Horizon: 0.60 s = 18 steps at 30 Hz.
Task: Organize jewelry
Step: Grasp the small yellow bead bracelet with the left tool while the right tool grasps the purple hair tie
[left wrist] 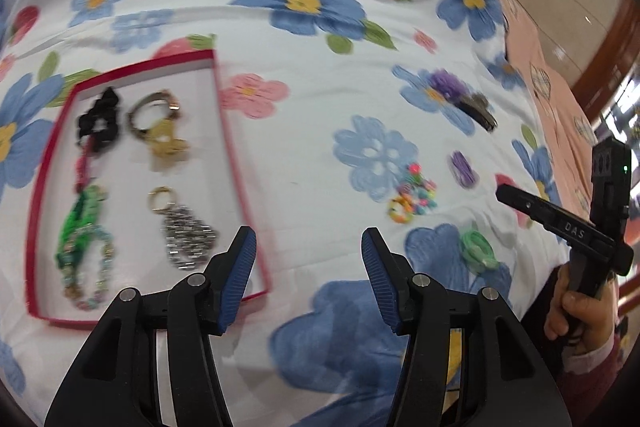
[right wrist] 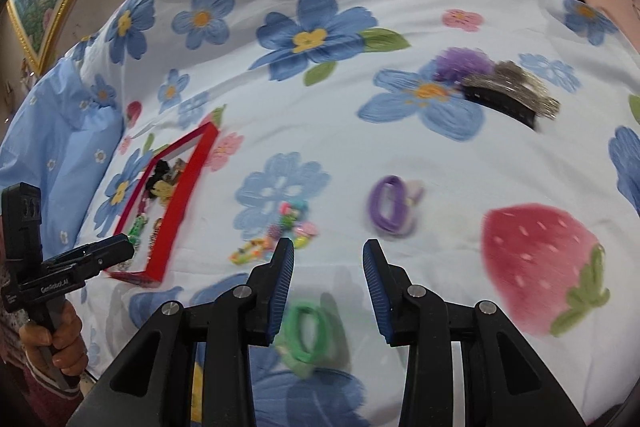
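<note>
- The red tray (left wrist: pixel 224 115) lies at the left on the flowered bedspread (left wrist: pixel 320 75), holding a black piece, a gold one, a green one and a silver keychain (left wrist: pixel 188 231).
- Left tongs (left wrist: pixel 309 251): spread wide, holding nothing.
- Bead bracelet (left wrist: pixel 412 195) and purple band (left wrist: pixel 463 169) lie loose farther right.
- Right tongs (right wrist: pixel 328 263): parted, holding nothing, above the green band (right wrist: pixel 308 331).

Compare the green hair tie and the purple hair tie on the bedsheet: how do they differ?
The green hair tie lies just under the open right gripper; the purple hair tie lies farther ahead. The green one rests partly on a blue printed flower, the purple one on white cloth. Both are small loops outside the red box.
</note>
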Motion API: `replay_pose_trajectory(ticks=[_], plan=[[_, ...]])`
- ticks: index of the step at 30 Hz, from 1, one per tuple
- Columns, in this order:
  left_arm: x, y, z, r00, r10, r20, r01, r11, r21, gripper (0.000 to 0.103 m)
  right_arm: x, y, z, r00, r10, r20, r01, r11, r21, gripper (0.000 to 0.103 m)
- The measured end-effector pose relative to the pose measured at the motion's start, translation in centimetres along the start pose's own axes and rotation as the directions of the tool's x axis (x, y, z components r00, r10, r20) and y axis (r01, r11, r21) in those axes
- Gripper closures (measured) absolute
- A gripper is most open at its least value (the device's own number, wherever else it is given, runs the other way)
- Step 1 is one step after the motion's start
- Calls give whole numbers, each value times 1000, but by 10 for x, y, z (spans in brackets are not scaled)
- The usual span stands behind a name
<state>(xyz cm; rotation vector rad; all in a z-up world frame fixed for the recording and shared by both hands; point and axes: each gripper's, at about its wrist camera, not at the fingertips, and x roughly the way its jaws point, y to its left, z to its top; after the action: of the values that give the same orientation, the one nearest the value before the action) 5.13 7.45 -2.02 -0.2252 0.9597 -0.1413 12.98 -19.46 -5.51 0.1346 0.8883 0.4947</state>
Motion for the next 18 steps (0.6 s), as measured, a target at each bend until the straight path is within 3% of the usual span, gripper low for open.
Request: replay_pose_trajectory(ticks=[7,18], plan=[[26,-32,8,999,-34,-39,36,997,68,49,12,-14,4,999,-44,-2,44,999,-4,63],[75,-69,22,992,-50,-120,69,984,162,49,29,-32,20,999,-38,-10,38,998,41,62]])
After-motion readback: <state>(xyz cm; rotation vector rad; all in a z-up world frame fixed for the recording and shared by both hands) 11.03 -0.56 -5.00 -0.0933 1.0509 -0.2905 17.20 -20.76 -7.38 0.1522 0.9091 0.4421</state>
